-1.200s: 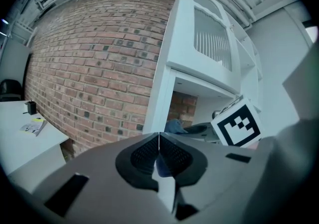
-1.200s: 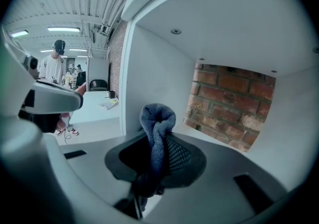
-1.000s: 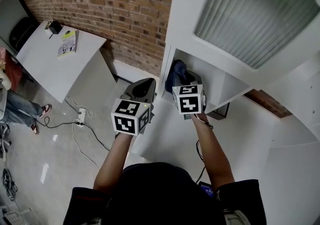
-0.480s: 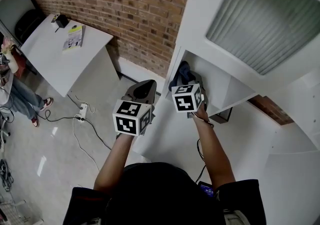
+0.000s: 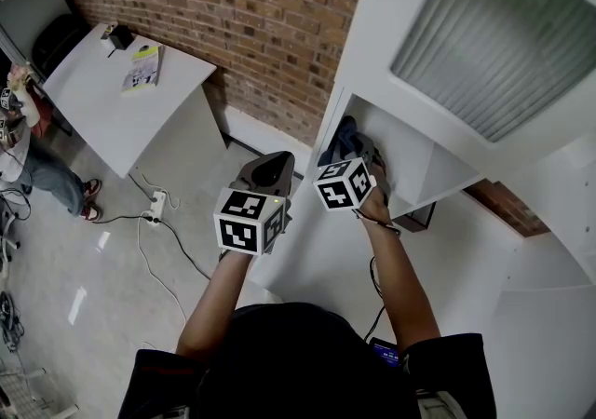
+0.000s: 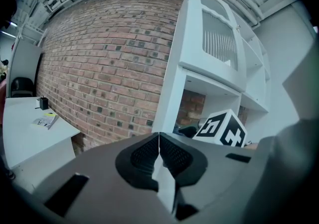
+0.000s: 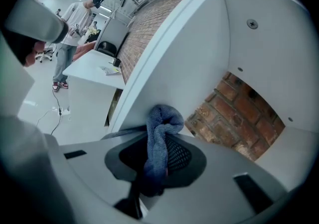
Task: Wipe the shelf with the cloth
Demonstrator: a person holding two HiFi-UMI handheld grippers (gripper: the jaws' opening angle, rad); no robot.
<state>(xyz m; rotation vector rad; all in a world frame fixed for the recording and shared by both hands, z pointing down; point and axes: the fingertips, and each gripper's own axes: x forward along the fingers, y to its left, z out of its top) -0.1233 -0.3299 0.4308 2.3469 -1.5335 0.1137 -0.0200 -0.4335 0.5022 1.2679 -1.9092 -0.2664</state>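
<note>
Two closed jaw pairs: right gripper [image 7: 158,166], clamping the cloth [image 7: 160,128], has swung further into the shelf [image 5: 414,164] compartment toward its side wall, so wiping looks under way; left gripper [image 6: 159,154] idle, empty.

Left claw [image 6: 158,144] closed; right claw [image 7: 157,154] clamped.

L tool [image 6: 159,154] left of shelf bay [image 5: 411,162] w/ cloth [image 7: 160,118] inside.

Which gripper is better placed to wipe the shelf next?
Right. The right gripper is shut on the blue cloth, inside the shelf; the left gripper is shut, empty, outside it.
</note>
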